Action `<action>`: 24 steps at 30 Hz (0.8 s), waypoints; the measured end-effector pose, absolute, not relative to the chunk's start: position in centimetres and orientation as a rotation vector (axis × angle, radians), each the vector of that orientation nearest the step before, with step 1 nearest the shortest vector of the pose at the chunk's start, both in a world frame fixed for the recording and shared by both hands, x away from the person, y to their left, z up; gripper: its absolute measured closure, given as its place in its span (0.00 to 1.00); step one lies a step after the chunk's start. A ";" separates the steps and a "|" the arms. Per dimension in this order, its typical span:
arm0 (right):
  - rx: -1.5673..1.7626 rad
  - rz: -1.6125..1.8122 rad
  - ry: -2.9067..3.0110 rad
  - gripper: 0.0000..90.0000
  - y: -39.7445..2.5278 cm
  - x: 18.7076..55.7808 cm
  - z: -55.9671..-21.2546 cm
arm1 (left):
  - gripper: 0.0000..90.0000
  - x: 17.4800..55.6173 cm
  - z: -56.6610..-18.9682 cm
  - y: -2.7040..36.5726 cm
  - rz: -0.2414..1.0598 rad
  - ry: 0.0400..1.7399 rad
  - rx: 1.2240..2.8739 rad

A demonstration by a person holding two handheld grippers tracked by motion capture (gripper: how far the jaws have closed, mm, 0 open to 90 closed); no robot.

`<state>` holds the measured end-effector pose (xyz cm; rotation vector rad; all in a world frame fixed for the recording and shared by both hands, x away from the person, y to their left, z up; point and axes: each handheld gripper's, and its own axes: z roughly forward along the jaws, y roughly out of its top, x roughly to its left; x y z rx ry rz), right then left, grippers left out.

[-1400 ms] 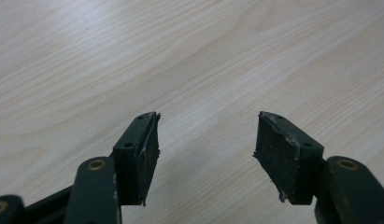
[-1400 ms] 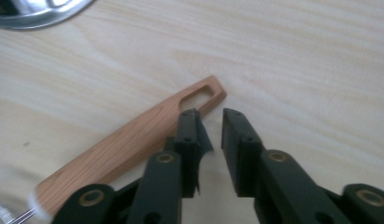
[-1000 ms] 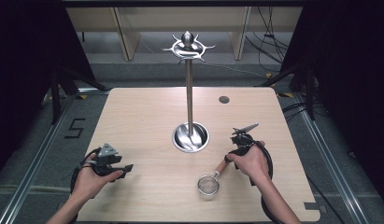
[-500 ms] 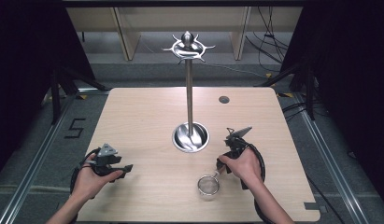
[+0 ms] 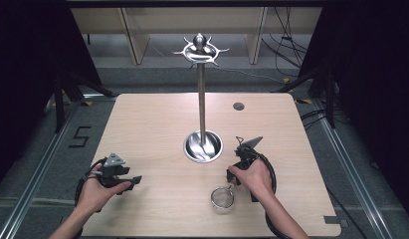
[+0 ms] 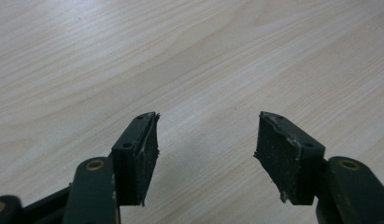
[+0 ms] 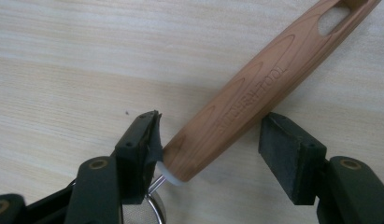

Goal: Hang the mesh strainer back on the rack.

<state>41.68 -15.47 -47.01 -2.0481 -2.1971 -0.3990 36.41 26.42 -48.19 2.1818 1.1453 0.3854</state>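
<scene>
A small metal strainer (image 5: 222, 197) with a wooden handle (image 7: 264, 88) lies on the table near its front edge. My right gripper (image 5: 233, 180) is open, and the handle slants between its jaws (image 7: 212, 120). The handle's white-capped end rests against the left pad, with a gap to the right pad. The strainer's wire rim (image 7: 152, 205) shows at the bottom of the right gripper view. My left gripper (image 5: 135, 179) is open at the front left, above bare wood (image 6: 208, 116). A tall metal hook stand (image 5: 201, 99) rises from a round dish base (image 5: 203, 146) at the table's middle.
The wooden table (image 5: 152, 124) has a small dark round hole (image 5: 238, 106) at the back right. Dark curtains flank both sides, and cables (image 5: 316, 117) run along the floor on the right. A shelf unit stands behind the table.
My right gripper has moved left and toward the front edge, from beside the stand's base down onto the strainer's handle, which it now straddles. The left gripper has stayed put.
</scene>
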 end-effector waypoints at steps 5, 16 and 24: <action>-2.055 -0.357 -2.219 0.48 -15.1 41.5 -47.3 | 0.42 36.4 -48.2 26.4 0.380 1.149 2.178; -2.002 -0.195 -2.345 0.70 -15.3 41.1 -46.8 | 0.42 36.4 -48.2 26.5 0.379 1.152 2.176; -1.948 -0.101 -2.483 0.73 -15.3 40.9 -47.0 | 0.42 36.4 -48.2 26.5 0.374 1.144 2.178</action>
